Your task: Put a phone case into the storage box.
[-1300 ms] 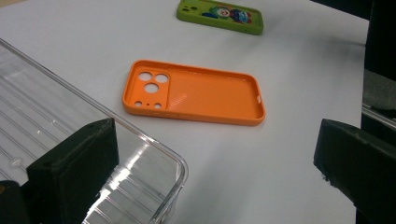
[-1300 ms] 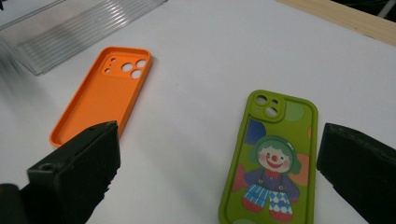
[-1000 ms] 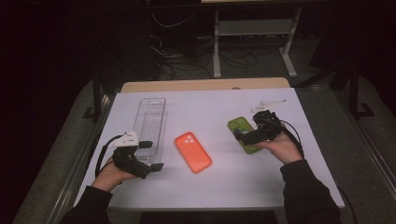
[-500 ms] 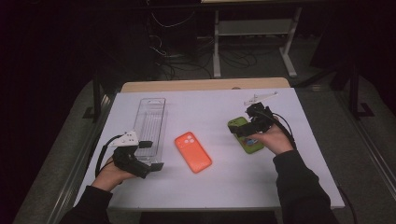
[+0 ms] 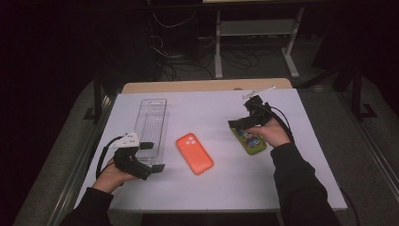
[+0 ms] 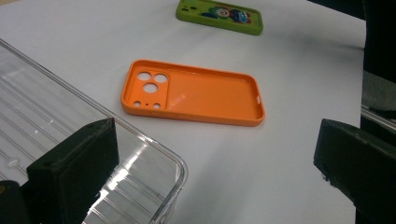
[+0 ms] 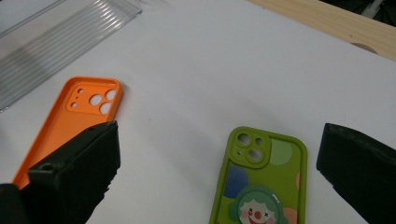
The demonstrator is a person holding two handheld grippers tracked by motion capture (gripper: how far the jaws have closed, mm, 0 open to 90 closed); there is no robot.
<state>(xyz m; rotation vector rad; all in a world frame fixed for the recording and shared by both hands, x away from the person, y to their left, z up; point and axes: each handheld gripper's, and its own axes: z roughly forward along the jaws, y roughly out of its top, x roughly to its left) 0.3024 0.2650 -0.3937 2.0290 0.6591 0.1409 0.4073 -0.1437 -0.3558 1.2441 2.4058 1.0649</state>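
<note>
The right gripper (image 5: 236,124), jaws wide apart and empty, has moved up the frame over the last second and now hovers over the green phone case (image 5: 250,140) at centre right, so a grasp looks near. The left gripper (image 5: 149,169), also wide open and empty, stays at lower left beside the clear tray (image 5: 151,123). The orange phone case (image 5: 194,153) lies mid-desk (image 5: 207,193).

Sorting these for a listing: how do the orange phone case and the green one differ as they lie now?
The orange phone case is plain and lies hollow side up; the green phone case carries a clown cartoon and lies back up. The orange one lies mid-table apart from both grippers; the green one lies under the open right gripper. Both lie flat on the white table, with camera cutouts.
</note>
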